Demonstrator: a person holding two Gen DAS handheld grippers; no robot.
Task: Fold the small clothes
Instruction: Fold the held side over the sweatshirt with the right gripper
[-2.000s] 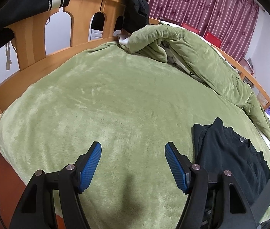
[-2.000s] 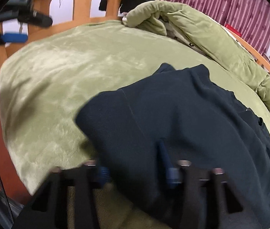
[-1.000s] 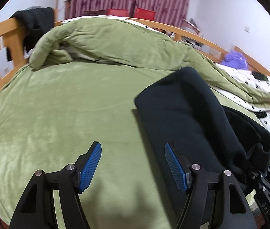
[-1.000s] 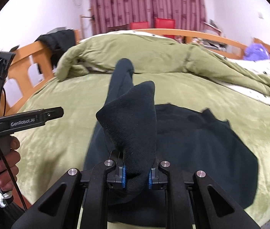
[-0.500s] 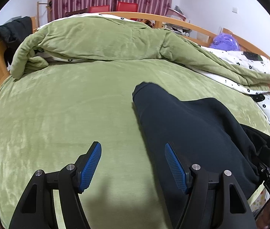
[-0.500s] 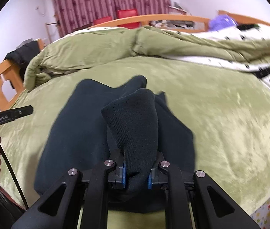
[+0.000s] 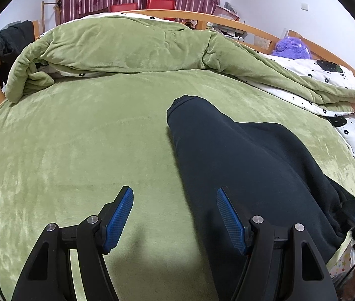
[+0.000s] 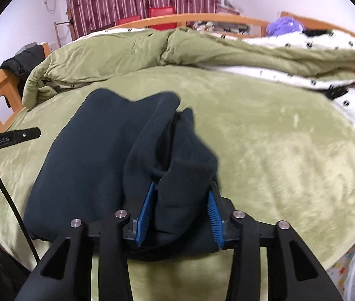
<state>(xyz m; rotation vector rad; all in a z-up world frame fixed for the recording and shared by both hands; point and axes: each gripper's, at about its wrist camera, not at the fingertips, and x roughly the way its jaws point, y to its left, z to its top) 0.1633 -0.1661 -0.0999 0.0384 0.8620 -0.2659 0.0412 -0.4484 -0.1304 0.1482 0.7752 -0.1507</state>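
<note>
Only from the right wrist: right gripper opening around garment

Even indoor light; fisheye-warped edges, right view blurred.

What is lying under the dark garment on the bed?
The dark garment lies on the green blanket, which shows all around it. A folded part of it sits between the right gripper fingers, which have just been opening. Anything beneath the garment is covered.
</note>
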